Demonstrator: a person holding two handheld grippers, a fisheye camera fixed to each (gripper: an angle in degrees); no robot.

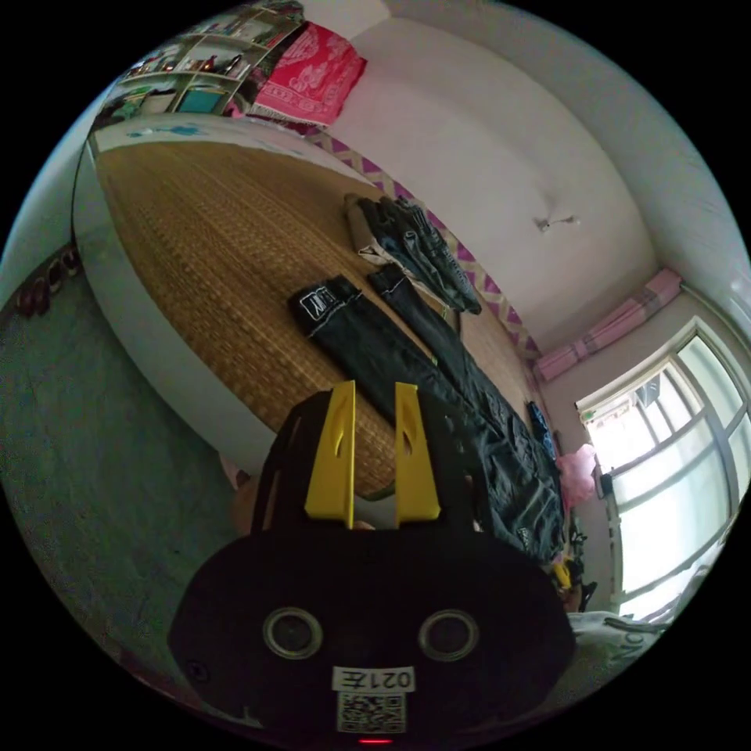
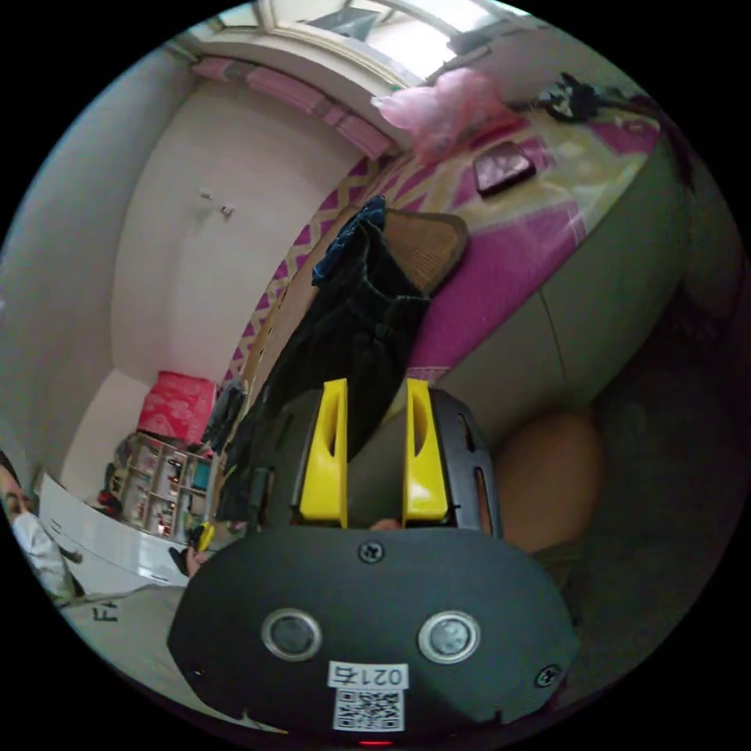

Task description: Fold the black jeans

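Lying flat on woven mat (image 1: pixel 203 235), black jeans (image 1: pixel 438 368), white patch unreadable, both claws parted, empty.

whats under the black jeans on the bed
The black jeans lie flat on a woven straw mat that covers the bed. What lies directly beneath the cloth is hidden. Both grippers hover open, off the jeans.

1. From the left gripper view I see a broad bare stretch of woven mat (image 1: pixel 211 258) on the bed, open on the near side of the black jeans (image 1: pixel 438 375).
2. A pile of folded clothes (image 1: pixel 411 246) blocks the far side, just beside the jeans' legs.
3. In the right gripper view a pink bag (image 2: pixel 450 102) and a dark pouch (image 2: pixel 504 168) sit beyond the waistband, well apart from it.
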